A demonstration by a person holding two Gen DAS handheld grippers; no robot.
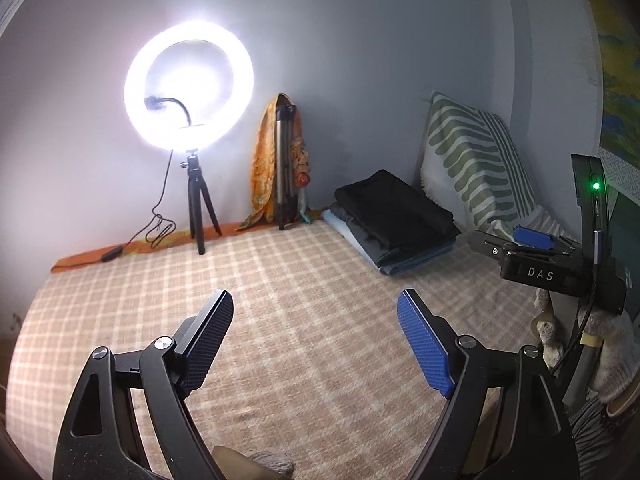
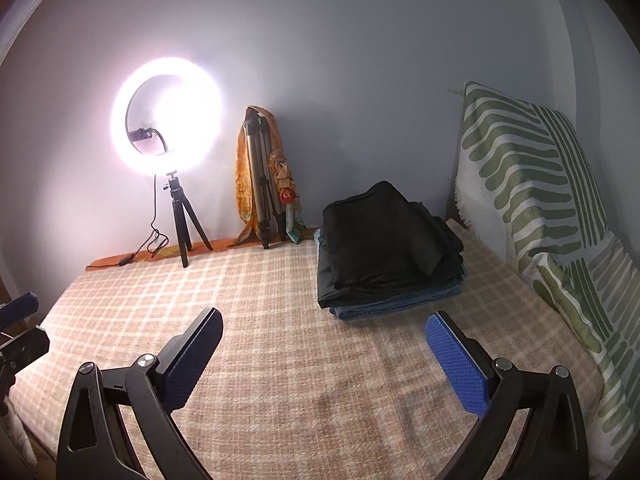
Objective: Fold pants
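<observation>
Left hand-held gripper: jaws wide, nothing between them, poised above the checked bed cover. Right hand-held gripper: jaws at full spread, also empty, over the same cover. Folded pants: black pair on top of a stack with blue ones beneath, lying on the bed near the back wall, well apart from both grippers. Green-patterned pillow beside the stack. Lit ring light on a tripod at far left

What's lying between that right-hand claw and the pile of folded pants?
Nothing but bare checked blanket. The right wrist view shows the open right gripper short of the folded pants.
</observation>
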